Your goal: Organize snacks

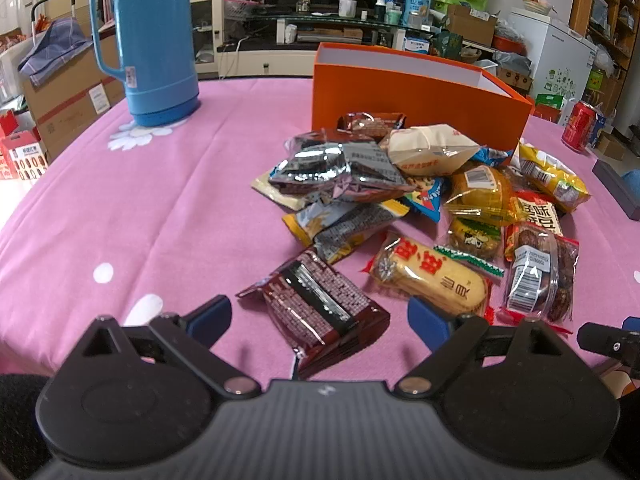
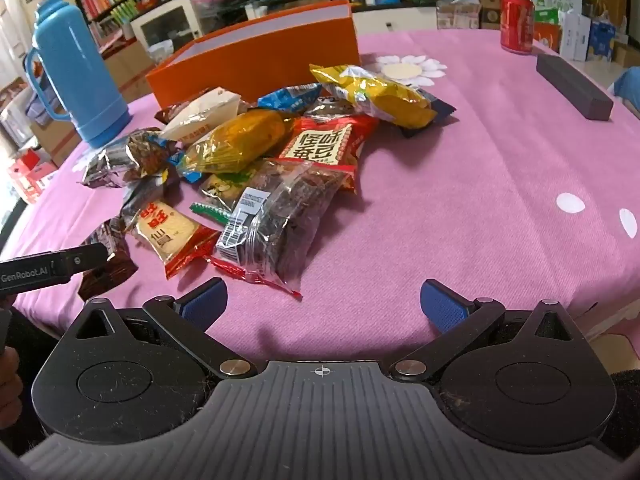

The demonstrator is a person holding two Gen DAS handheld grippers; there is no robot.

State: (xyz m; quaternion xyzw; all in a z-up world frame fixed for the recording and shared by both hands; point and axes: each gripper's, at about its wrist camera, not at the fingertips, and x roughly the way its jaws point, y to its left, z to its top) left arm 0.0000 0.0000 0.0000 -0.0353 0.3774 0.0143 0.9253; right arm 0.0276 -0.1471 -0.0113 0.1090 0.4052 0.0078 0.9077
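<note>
A heap of snack packets (image 1: pixel 420 200) lies on the pink tablecloth (image 1: pixel 140 200) in front of an open orange box (image 1: pixel 420 96). In the left wrist view a brown packet (image 1: pixel 316 308) lies apart from the heap, between the wide-apart pads of my left gripper (image 1: pixel 320 320), which do not press it. A yellow rice-cracker packet (image 1: pixel 432 276) lies just past the right pad. My right gripper (image 2: pixel 324 304) stands open over bare cloth, with a clear packet of dark cookies (image 2: pixel 280 216) just ahead to its left. The orange box (image 2: pixel 260 60) stands behind the heap (image 2: pixel 280 136).
A blue thermos (image 1: pixel 152 40) stands at the back left of the table. A red can (image 2: pixel 517 22) and a dark oblong block (image 2: pixel 574 86) sit at the right. Cardboard boxes, shelves and a TV stand surround the table. The left gripper's body (image 2: pixel 44 270) shows at the right view's left edge.
</note>
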